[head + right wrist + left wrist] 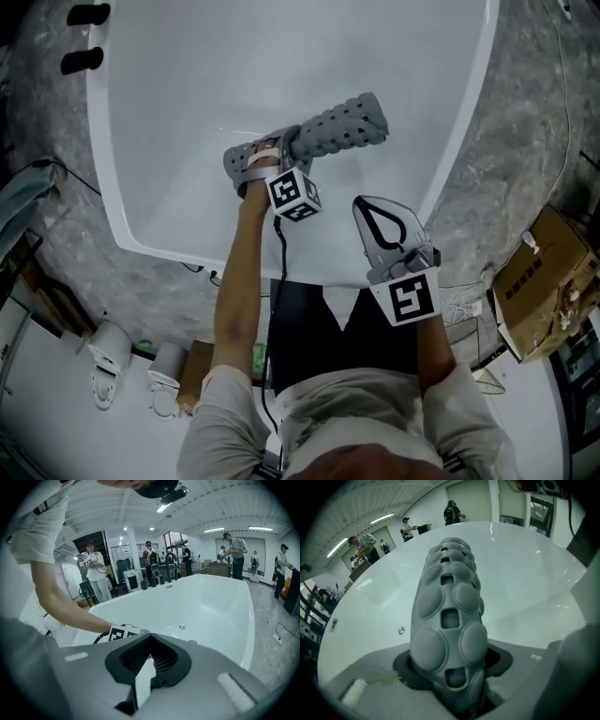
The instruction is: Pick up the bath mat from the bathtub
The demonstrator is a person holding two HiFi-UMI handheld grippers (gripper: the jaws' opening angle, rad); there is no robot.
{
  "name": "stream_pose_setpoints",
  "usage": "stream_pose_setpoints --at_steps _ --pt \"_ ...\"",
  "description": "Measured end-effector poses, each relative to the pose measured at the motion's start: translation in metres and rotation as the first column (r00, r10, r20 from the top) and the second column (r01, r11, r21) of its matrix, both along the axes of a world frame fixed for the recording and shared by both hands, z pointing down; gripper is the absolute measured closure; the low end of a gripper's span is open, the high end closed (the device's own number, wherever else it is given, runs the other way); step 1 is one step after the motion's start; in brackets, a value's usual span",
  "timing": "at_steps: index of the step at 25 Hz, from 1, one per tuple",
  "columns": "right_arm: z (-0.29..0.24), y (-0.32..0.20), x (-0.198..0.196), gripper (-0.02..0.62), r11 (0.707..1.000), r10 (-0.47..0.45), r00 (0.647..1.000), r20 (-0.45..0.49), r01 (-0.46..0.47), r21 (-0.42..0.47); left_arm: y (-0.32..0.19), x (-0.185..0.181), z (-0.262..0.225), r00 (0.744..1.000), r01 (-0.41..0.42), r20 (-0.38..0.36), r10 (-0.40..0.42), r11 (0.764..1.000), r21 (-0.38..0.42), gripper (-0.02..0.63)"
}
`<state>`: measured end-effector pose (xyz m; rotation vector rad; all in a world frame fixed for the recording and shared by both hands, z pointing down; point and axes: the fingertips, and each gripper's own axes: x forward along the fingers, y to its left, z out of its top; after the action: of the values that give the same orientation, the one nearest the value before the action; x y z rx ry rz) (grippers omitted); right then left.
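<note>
From above, my left tongs (261,161) are clenched on one end of the rolled grey bath mat (339,131), which sticks out over the white bathtub (466,131). My right tongs (368,209) hang near the tub's near rim, pinched together on nothing. Along my left tongs, the knobbly, holed bath mat (447,616) stands squeezed between both jaws, with the tub's basin behind it. Along my right tongs (147,641), the jaw tips meet with nothing between them, and the bathtub (211,606) lies beyond.

Your left gripper (281,152) points steeply down, arm stretched forward, jaws clamped on the bath mat (342,129). Your right gripper (367,211) is tilted down, jaws together, empty.
</note>
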<state>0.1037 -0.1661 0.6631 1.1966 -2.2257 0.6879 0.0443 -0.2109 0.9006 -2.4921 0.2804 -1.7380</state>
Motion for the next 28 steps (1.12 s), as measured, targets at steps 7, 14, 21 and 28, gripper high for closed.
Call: stream_pose_setpoints --at_steps 7,14,21,28 --pt "-0.060 -0.005 -0.011 0.592 0.999 0.014 1.000 0.004 -0.014 0.047 -0.006 -0.010 -0.095 0.991 0.102 -0.088 -0.099 0.995 0.023 0.345" --pt "-0.128 -0.001 -0.013 0.592 0.994 0.014 1.000 -0.010 -0.013 0.109 -0.010 -0.019 -0.194 0.962 0.208 -0.190 -0.197 0.977 0.040 0.345" --pt "-0.203 -0.007 -0.012 0.592 0.982 0.027 0.999 -0.020 -0.023 0.187 -0.014 -0.033 -0.296 0.906 0.308 -0.317 -0.282 0.951 0.034 0.345" --pt "-0.286 -0.024 -0.014 0.592 0.942 -0.002 0.998 -0.064 0.023 0.334 -0.017 -0.041 -0.403 0.833 0.374 -0.453 -0.318 0.926 0.038 0.347"
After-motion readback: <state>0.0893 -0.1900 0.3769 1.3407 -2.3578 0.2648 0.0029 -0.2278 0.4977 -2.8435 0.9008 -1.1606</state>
